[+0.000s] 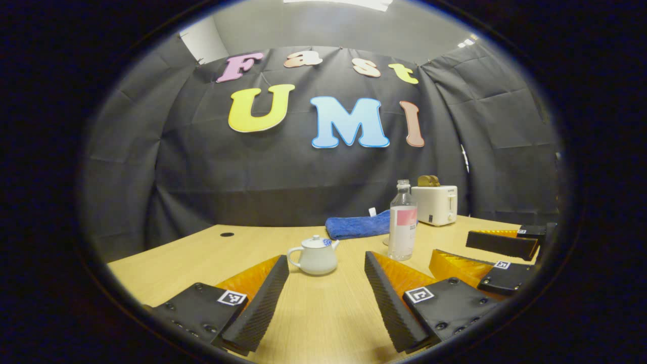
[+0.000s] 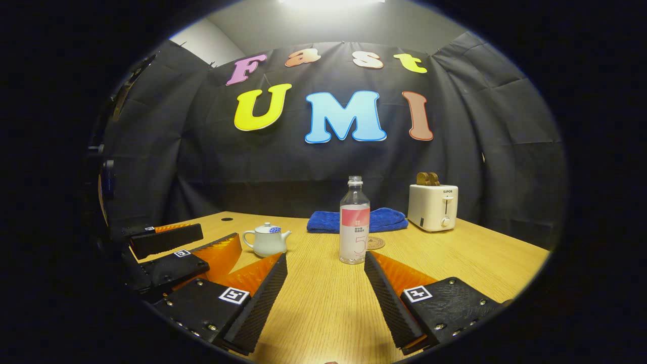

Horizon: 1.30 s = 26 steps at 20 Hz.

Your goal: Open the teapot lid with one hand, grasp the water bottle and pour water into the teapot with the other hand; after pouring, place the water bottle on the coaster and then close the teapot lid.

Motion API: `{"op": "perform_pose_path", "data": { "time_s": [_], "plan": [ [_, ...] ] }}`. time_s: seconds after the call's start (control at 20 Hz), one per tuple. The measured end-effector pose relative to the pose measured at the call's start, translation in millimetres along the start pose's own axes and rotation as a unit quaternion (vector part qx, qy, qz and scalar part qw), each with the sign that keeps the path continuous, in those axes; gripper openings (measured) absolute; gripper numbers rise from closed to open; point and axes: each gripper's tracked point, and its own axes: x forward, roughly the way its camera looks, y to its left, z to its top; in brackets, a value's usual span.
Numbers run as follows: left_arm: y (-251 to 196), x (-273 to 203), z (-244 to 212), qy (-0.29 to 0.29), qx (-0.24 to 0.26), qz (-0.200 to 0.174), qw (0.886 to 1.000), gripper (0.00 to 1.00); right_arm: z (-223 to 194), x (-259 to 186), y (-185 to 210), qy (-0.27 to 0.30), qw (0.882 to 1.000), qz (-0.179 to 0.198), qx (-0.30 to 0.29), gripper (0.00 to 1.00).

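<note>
Nothing had begun yet, I judged: the lid (image 1: 316, 241) sat on the teapot (image 1: 314, 257), which stood ahead of the left gripper (image 1: 326, 283), between its spread, empty jaws. The water bottle (image 2: 354, 221) stood upright ahead of the right gripper (image 2: 325, 280), near its right finger; those jaws were released too. The coaster (image 2: 374, 243) lay just behind the bottle. Next, one gripper had to reach the lid knob.

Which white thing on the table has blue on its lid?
The small teapot. Its lid carries a blue pattern, while the other white thing, the toaster at the back right, has brown toast sticking out of its top instead.
</note>
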Motion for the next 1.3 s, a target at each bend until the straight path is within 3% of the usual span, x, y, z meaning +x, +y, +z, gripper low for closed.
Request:
{"op": "perform_pose_path", "data": {
  "time_s": [0.45,0.85,1.3],
  "plan": [
    [30,72,-1,0.023,-0.026,-0.004,0.999,1.00,23,60,-21,-0.001,0.999,-0.031,-0.021,0.95],
    [27,128,5,0.039,-0.023,-0.039,0.998,1.00,41,123,-33,0.019,0.999,-0.046,-0.016,0.95],
    [14,179,-3,0.045,-0.039,-0.063,0.996,1.00,17,166,-59,0.059,0.994,-0.086,0.013,0.95]
  ]
}}
